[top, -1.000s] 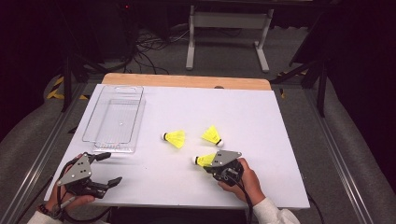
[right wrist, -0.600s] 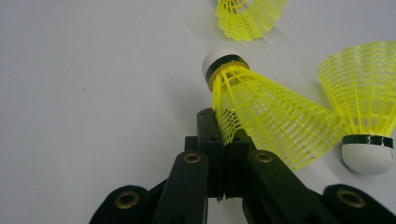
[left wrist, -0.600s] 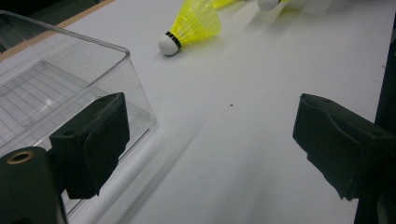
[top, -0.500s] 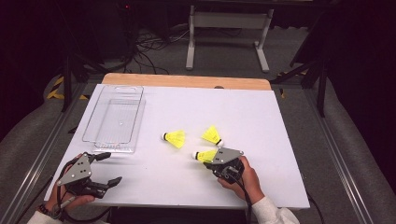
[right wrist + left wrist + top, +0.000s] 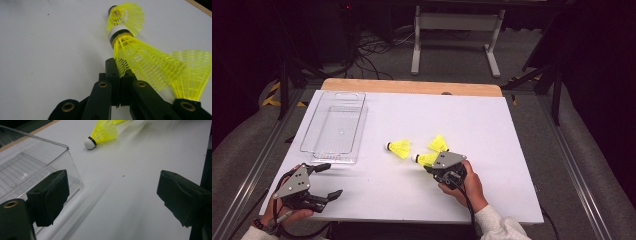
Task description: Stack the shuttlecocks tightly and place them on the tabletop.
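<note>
Since the earlier frame the right hand-held gripper (image 5: 428,161) has scarcely shifted at lower centre of the high view, its jaws clamped shut on the skirt of a yellow shuttlecock (image 5: 426,158). The shuttlecock's long axis runs left-right, cork pointing left, low over the white desk (image 5: 512,150). At lower left, the left hand-held gripper (image 5: 326,180) rests wide open, empty, beside the clear tray (image 5: 334,127).

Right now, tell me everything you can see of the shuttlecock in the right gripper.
The shuttlecock is bright yellow with a netted plastic-looking skirt, a white cap and a black and orange band below it. The right gripper has its jaws shut on the skirt's edge. In the high view it lies near the table, cap pointing left; whether it rests on it I cannot tell. Two more yellow shuttlecocks lie close by.
</note>
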Tool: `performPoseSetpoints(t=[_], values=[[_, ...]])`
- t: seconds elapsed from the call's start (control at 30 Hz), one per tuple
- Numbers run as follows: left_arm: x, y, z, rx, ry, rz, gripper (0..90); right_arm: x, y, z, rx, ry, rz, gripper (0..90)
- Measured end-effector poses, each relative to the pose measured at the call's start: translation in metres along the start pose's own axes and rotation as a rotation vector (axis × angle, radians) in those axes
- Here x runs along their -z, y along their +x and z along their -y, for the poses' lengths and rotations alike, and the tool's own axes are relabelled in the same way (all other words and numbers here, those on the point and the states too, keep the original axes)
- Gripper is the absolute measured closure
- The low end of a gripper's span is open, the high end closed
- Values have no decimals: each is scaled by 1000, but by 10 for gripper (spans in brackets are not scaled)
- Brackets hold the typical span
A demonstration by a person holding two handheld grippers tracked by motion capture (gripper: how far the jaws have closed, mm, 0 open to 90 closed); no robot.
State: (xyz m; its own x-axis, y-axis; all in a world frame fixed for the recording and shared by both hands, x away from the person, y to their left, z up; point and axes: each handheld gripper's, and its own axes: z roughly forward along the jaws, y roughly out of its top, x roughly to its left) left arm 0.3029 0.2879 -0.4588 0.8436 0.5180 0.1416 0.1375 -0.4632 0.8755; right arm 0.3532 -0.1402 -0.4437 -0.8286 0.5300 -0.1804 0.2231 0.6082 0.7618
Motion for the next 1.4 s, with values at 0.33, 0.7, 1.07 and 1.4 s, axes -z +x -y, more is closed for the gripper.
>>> performPoseSetpoints(t=[0.33,0.7,1.07,1.4], values=[[0,0,0,1,0,3,118,-24,-2,-13,26,18,7,894],[0,0,0,-2,0,7,118,-40,-4,-22,29,30,30,893],[-1,0,0,-2,1,14,118,-58,-4,-33,31,27,15,892],[-1,0,0,-3,2,18,118,-71,-7,-39,44,33,-1,890]])
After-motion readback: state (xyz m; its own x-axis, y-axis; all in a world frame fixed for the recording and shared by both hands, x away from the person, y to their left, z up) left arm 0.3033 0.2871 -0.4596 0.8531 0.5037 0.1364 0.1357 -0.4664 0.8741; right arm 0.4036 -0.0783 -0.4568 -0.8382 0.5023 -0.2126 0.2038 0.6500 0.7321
